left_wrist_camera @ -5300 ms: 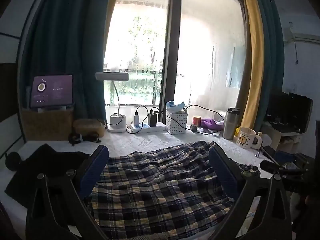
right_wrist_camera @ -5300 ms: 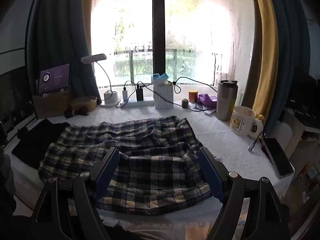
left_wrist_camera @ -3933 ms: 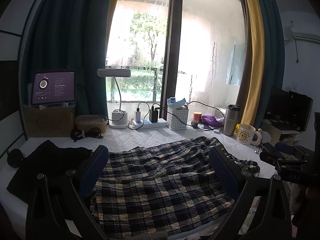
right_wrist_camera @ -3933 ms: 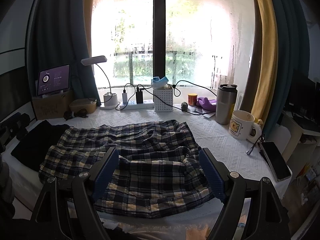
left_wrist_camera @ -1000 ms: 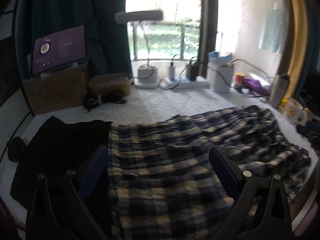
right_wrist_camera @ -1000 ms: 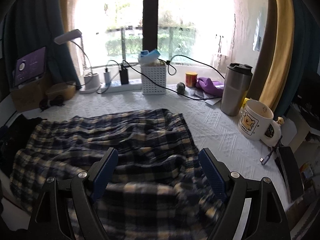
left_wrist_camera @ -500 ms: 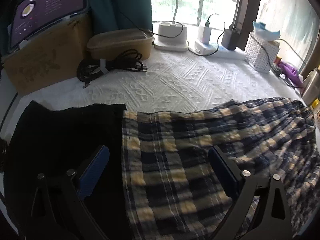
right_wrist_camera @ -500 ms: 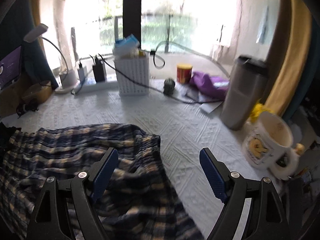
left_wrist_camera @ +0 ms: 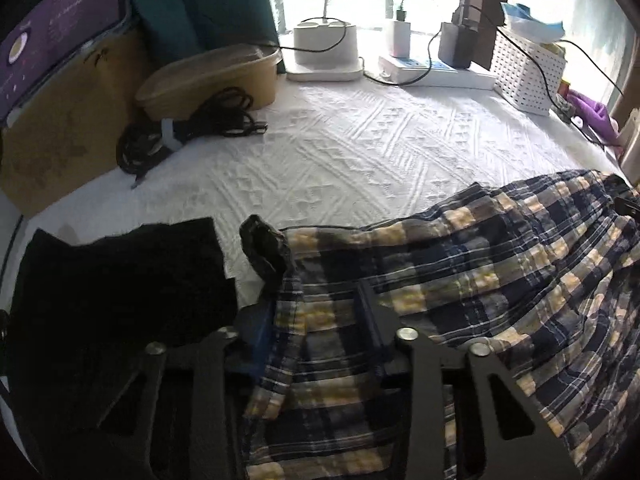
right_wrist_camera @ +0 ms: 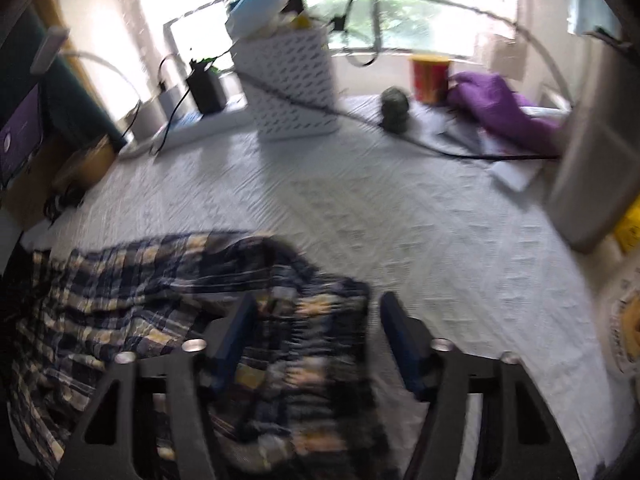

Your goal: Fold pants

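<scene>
Left wrist view: our left gripper (left_wrist_camera: pixel 316 312) is clamped on the pants (left_wrist_camera: pixel 480 280), its two fingers pinching the plaid cloth at the hem edge, where a corner has bunched up into a small peak. The pants lie spread over the white cloth (left_wrist_camera: pixel 360 152), running off to the right. A black garment (left_wrist_camera: pixel 116 280) lies just beside them on the left. Behind, near the window, stand a coiled cable (left_wrist_camera: pixel 192 128), a tan bowl (left_wrist_camera: pixel 212 76), a power strip (left_wrist_camera: pixel 436 72) and a white basket (left_wrist_camera: pixel 528 68).

Right wrist view: the picture is smeared by motion. Our right gripper (right_wrist_camera: pixel 316 332) straddles the pants' (right_wrist_camera: pixel 160 280) far corner, its blue fingers (right_wrist_camera: pixel 236 332) partly apart with cloth between them; whether they have bitten down on it we cannot tell. Further back are the basket (right_wrist_camera: pixel 292 84), a purple cloth (right_wrist_camera: pixel 504 108) and a steel tumbler (right_wrist_camera: pixel 592 184).
</scene>
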